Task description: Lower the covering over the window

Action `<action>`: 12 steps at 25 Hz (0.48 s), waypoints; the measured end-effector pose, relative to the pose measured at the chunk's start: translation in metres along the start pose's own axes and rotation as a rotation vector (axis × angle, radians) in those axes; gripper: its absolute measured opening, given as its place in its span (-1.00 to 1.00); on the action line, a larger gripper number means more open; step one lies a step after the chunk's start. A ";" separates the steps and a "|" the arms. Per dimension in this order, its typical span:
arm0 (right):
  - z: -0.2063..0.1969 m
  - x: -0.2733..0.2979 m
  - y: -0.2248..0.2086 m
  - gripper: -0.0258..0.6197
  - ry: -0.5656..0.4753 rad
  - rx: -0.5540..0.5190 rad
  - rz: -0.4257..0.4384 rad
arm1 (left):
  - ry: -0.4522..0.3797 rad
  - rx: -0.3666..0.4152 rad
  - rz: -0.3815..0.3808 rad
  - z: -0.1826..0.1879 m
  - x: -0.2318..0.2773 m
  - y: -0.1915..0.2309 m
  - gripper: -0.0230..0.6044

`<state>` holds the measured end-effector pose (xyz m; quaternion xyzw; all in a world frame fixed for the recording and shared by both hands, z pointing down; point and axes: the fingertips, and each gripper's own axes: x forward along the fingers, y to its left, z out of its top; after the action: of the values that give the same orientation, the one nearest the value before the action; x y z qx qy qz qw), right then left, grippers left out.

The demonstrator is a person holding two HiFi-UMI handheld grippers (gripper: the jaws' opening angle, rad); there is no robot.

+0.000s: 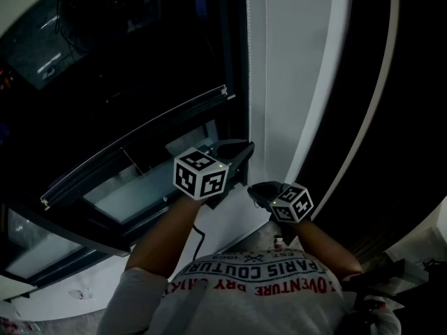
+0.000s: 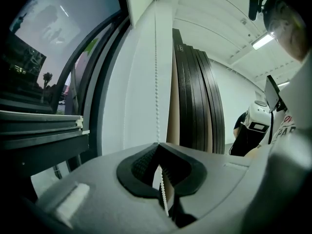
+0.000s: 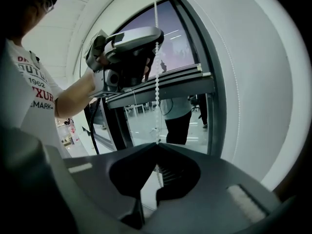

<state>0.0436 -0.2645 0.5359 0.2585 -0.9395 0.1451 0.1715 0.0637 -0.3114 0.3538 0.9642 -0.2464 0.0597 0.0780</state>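
Observation:
A white bead chain [image 2: 156, 82] hangs beside the window frame. My left gripper [image 2: 157, 145] is shut on it, and the beads run down through its jaws. Lower on the same bead chain [image 3: 157, 84], my right gripper [image 3: 157, 144] is also shut on it. In the right gripper view, the left gripper [image 3: 129, 43] sits above on the chain. The head view has the left gripper [image 1: 243, 149] just above and left of the right gripper [image 1: 255, 190]. The covering's bottom rail [image 1: 133, 145] crosses the dark window at an angle, and the rail [image 3: 165, 84] is level with the left gripper.
A white wall strip [image 1: 293, 82] runs right of the chain. Beyond it stand dark upright panels [image 2: 200, 96]. The black window frame [image 1: 234, 47] is left of the chain. A pale sill [image 1: 84, 288] lies below. A person [image 3: 178, 116] is reflected in the glass.

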 end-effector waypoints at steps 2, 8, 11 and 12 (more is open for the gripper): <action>-0.011 0.003 0.001 -0.91 0.038 -0.011 0.003 | 0.035 0.012 0.013 -0.012 0.001 0.002 -0.91; -0.043 0.007 0.016 -0.91 0.109 -0.002 0.053 | 0.074 -0.020 0.019 -0.046 0.006 0.002 -0.90; -0.058 0.007 0.022 -0.91 0.163 -0.015 0.074 | 0.092 -0.032 0.023 -0.062 0.007 0.003 -0.90; -0.063 0.006 0.023 -0.91 0.182 -0.019 0.074 | 0.095 -0.039 0.023 -0.067 0.007 0.003 -0.90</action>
<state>0.0414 -0.2252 0.5910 0.2076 -0.9304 0.1652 0.2531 0.0634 -0.3048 0.4208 0.9557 -0.2546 0.1014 0.1077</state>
